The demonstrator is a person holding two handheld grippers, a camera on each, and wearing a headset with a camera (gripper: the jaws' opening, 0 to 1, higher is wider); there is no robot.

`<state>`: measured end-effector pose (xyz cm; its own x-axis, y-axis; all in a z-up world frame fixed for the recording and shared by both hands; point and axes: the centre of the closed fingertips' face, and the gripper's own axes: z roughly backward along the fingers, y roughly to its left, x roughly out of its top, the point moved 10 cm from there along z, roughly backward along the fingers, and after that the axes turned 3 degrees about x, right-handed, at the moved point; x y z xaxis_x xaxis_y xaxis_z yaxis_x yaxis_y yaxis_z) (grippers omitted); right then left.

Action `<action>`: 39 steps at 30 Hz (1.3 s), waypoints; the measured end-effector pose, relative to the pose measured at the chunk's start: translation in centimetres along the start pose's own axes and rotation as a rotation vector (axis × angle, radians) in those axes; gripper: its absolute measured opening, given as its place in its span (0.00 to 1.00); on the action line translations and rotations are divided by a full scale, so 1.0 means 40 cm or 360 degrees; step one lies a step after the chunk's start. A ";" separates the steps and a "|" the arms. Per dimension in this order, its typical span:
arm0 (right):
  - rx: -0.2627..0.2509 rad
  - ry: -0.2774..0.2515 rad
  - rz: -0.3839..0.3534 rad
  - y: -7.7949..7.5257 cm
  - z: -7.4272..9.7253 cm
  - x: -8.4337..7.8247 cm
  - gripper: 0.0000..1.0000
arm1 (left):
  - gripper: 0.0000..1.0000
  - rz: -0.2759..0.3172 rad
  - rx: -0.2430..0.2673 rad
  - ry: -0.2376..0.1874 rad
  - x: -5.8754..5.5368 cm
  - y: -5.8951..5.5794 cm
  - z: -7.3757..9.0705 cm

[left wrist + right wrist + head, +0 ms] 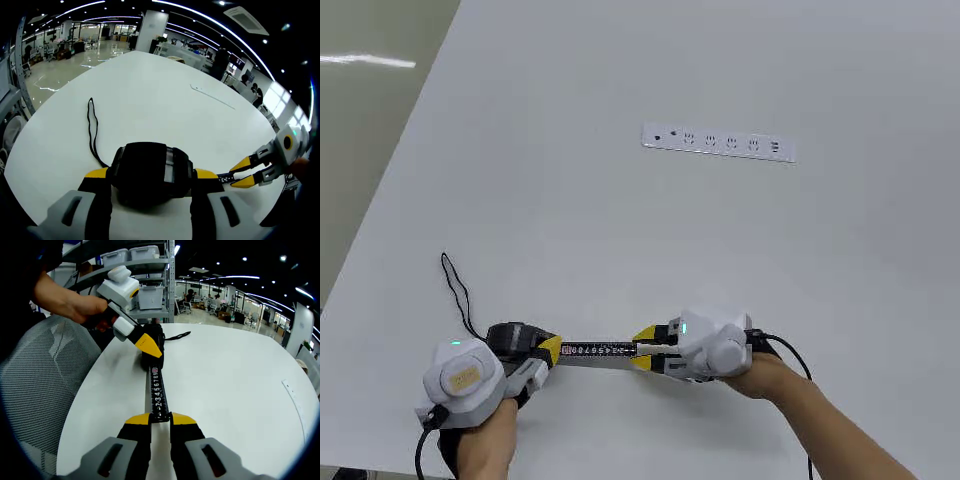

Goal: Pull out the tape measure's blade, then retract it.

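While my left gripper [150,176] clamps the tape measure case [508,338], my right gripper [160,419] pinches the blade [156,387], which is partly pulled out. Retracting it is still to do, I judge.

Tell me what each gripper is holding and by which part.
The left gripper clamps the tape measure case by its two sides; the right gripper pinches the extended blade at its free end.

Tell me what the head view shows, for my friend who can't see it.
On a white table, the left tool grips a tape measure's black case, and the right tool pinches the end of its short pulled-out blade. A power strip lies farther back.
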<state>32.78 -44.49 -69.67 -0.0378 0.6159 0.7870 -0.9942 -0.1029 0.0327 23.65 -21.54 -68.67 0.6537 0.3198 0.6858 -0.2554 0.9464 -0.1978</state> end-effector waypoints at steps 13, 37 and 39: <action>0.0009 -0.0009 -0.0002 -0.001 -0.014 0.008 0.12 | 0.60 0.0000 -0.0003 0.0001 0.001 0.002 0.000; 0.0027 -0.0026 0.0005 -0.001 -0.043 0.026 0.12 | 0.60 0.0001 -0.0007 0.0004 0.000 0.003 -0.002; 0.0028 -0.0028 0.0003 -0.001 -0.044 0.027 0.12 | 0.60 0.0002 -0.0008 0.0003 0.000 0.003 -0.002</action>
<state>32.61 -42.45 -69.88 -0.0380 0.6016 0.7979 -0.9922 -0.1178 0.0416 23.69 -21.43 -68.75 0.6549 0.3212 0.6841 -0.2529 0.9461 -0.2021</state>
